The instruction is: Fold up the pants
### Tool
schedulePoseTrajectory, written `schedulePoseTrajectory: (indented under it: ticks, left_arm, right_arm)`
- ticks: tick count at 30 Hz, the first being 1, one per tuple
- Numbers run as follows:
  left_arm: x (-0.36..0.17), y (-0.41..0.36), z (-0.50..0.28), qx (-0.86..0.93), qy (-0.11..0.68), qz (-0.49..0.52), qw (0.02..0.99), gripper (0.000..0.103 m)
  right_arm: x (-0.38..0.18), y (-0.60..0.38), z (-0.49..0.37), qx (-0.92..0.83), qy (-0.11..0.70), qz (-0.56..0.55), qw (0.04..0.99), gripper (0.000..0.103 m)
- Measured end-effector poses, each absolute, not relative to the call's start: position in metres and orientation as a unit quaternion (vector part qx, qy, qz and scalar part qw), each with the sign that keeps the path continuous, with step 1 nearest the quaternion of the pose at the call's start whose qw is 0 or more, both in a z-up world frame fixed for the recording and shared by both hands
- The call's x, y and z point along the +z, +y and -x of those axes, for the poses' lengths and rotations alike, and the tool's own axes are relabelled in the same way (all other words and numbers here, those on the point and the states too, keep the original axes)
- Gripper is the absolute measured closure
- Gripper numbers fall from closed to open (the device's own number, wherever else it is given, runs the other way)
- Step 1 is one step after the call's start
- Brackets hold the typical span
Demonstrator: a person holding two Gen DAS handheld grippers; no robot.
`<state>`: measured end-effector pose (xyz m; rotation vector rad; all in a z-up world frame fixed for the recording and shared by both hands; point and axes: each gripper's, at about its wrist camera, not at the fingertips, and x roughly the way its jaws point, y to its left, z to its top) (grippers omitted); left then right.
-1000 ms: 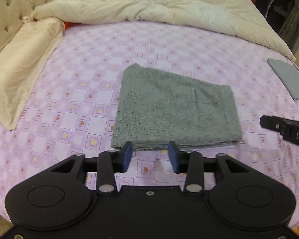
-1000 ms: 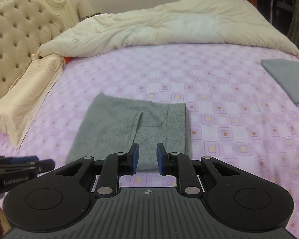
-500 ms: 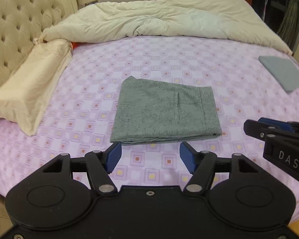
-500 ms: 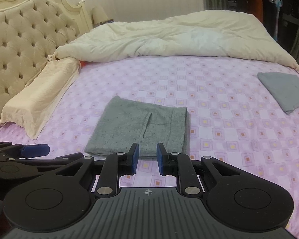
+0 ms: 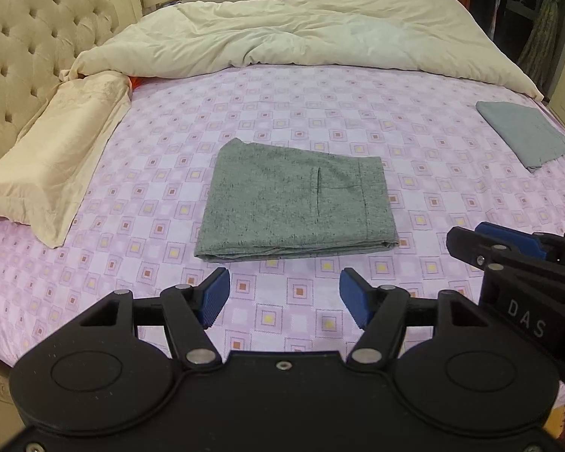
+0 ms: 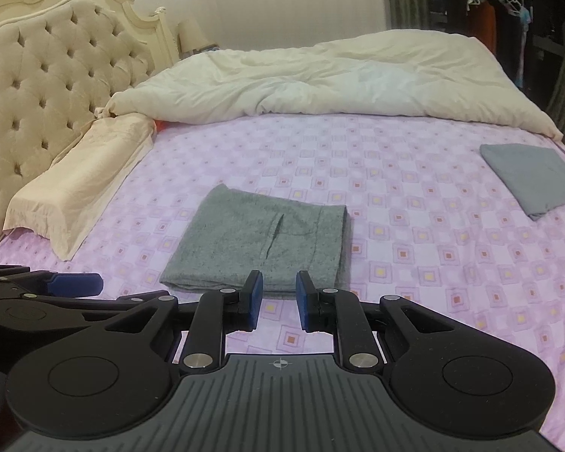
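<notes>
- Left wrist view puts the pants [image 5: 297,203], a folded grey rectangle, mid-bed on the purple sheet [image 5: 433,143].
- My left gripper [image 5: 284,297] is spread wide and empty; my right gripper [image 6: 278,301] is slightly parted and empty.
- I judge the cloth soft, light and limp, so I'd pinch all layers at the near folded edge.

This is a bedroom in a home. A wide bed [image 6: 395,173] with a pink, square-patterned sheet fills the view. At the left stands a cream tufted headboard [image 6: 49,86] with a carved crest, and a satin pillow [image 6: 83,184] lies against it. A pale duvet [image 6: 327,79] is pushed to the far side. A small lamp [image 6: 192,35] sits in the far left corner, and at the far right clothes hang on a rail [image 6: 486,19] beside curtains [image 5: 546,26].
</notes>
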<state>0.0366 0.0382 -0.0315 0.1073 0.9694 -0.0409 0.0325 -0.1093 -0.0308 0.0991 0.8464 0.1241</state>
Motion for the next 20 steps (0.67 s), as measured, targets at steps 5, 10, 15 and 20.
schedulePoseTrajectory:
  ticks: [5,10,15,20]
  left_arm:
    - [-0.0323,0.0382,-0.0349,-0.013,0.468,-0.047,0.882,0.035]
    - [-0.0331,0.0416,-0.0348,-0.004,0.472,-0.035,0.881,0.035]
    - [-0.0329,0.0416,-0.0353,-0.001,0.471,-0.03,0.881,0.035]
    - [-0.0314,0.0396,-0.0344,0.003,0.464,-0.032,0.885,0.035]
  right_arm:
    - [-0.0286,-0.1088,-0.0318,0.066,0.405,-0.044,0.911,0.084]
    - [-0.0285,-0.1071,-0.0299,0.073,0.403,-0.042,0.912,0.084]
    - [-0.0275,-0.1111,-0.0299,0.077,0.401,-0.042,0.912,0.084]
    - [-0.0275,-0.1119,-0.0302,0.077,0.402,-0.042,0.912,0.084]
